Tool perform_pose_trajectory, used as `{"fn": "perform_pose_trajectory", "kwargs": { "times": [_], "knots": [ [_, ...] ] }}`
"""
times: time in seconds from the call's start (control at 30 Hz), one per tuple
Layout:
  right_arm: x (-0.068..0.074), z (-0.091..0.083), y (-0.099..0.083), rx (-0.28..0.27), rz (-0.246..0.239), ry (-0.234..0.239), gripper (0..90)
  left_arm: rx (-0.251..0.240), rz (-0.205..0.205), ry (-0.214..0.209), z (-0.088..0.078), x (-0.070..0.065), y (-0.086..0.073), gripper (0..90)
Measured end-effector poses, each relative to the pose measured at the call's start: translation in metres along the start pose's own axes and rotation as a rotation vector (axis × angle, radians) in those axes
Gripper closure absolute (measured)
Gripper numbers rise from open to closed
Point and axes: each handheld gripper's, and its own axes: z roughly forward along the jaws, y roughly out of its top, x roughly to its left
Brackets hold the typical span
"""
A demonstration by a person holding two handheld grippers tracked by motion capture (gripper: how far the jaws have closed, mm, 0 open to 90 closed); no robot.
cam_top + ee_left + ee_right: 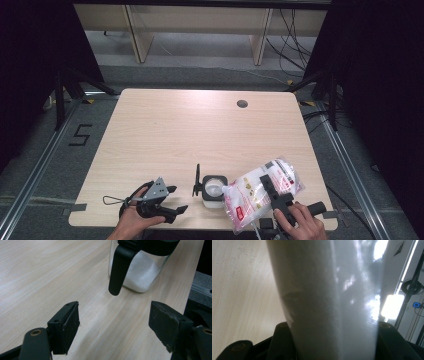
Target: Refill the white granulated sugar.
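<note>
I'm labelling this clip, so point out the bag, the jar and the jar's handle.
bag (252, 192): high view, on its printed front.
jar (143, 272): left gripper view, on the clear wall over the white contents.
jar's handle (119, 267): left gripper view, on the black grip's middle.

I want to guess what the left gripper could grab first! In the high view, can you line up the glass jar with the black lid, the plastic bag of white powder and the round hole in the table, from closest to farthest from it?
1. Glass jar with the black lid: just right of the left gripper.
2. Plastic bag of white powder: farther right, past the jar.
3. Round hole in the table: near the far edge.
</note>
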Motion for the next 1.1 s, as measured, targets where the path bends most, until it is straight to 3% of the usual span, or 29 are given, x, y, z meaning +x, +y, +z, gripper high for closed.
{"fn": "perform_pose_trajectory", "kwargs": {
  "times": [0.03,0.07,0.1,0.13,0.2,0.23,0.33,0.4,0.43,0.47,0.57,0.6,0.7,0.8,0.83,0.9,0.93,0.97,1.0,1.1],
  "knots": [
    [-0.0002,-0.0002,-0.0002,0.000,0.002,0.002,56.1,-0.008,0.007,-0.001,0.0004,0.0007,0.0006,23.9],
    [-0.0002,-0.0004,-0.0005,0.001,0.006,0.003,56.1,0.019,0.043,0.003,-0.0015,0.0034,0.0014,23.9],
    [-0.0002,-0.0001,-0.0005,0.001,0.007,0.002,56.1,-0.002,0.019,0.000,-0.0005,0.0013,0.0007,23.9],
    [-0.0030,0.0006,-0.0014,-0.005,-0.036,0.000,56.1,0.000,0.017,-0.001,-0.0007,0.0010,0.0004,23.9],
    [-0.0030,0.0003,-0.0012,-0.008,-0.036,-0.001,56.1,0.003,0.026,-0.002,-0.0009,0.0020,0.0010,23.9],
    [-0.0026,0.0002,-0.0012,-0.007,-0.032,0.001,56.1,0.006,-0.005,0.003,-0.0007,0.0009,0.0009,23.9],
    [-0.0016,0.0009,-0.0009,-0.009,-0.028,0.006,56.1,0.003,0.013,-0.001,-0.0013,0.0005,0.0004,23.9],
    [-0.0035,0.0008,-0.0003,-0.019,-0.050,-0.002,56.1,0.002,0.026,-0.003,-0.0011,0.0020,0.0012,23.9],
    [-0.0034,0.0007,-0.0003,-0.020,-0.047,-0.001,56.1,0.006,0.024,0.001,-0.0012,0.0025,0.0016,23.9],
    [-0.0034,0.0005,-0.0002,-0.018,-0.050,-0.006,56.1,0.005,-0.005,0.005,-0.0009,0.0008,0.0009,23.9],
    [-0.0008,-0.0003,-0.0011,0.000,-0.011,0.010,56.1,0.003,0.019,-0.002,-0.0013,0.0012,0.0008,23.9],
    [-0.0024,-0.0003,-0.0012,-0.006,-0.027,0.005,56.1,0.000,0.027,-0.002,-0.0011,0.0021,0.0013,23.9],
    [-0.0031,0.0004,-0.0018,-0.016,-0.032,0.002,56.2,0.003,-0.004,-0.001,-0.0011,0.0001,0.0004,23.9],
    [-0.0036,0.0006,-0.0017,-0.017,-0.032,0.001,56.2,0.005,0.027,0.001,-0.0013,0.0026,0.0015,23.9],
    [-0.0035,0.0003,-0.0018,-0.020,-0.035,0.000,56.2,0.005,-0.008,0.005,-0.0008,0.0009,0.0011,24.0],
    [-0.0024,0.0003,-0.0019,-0.014,-0.014,0.003,56.2,0.003,-0.002,-0.001,-0.0010,0.0004,0.0004,24.0],
    [-0.0037,0.0001,-0.0016,-0.019,-0.033,0.001,56.2,-0.001,0.005,0.001,-0.0007,0.0003,0.0001,24.0],
    [-0.0030,-0.0006,-0.0016,-0.013,-0.023,0.002,56.2,0.004,0.027,-0.002,-0.0011,0.0019,0.0009,24.0],
    [-0.0032,-0.0007,-0.0016,-0.015,-0.022,0.001,56.2,0.005,-0.004,0.005,-0.0007,0.0009,0.0006,24.0],
    [-0.0039,-0.0005,-0.0017,-0.018,-0.019,-0.001,56.2,0.003,-0.002,-0.001,-0.0012,0.0003,0.0004,24.0]
  ]
}}
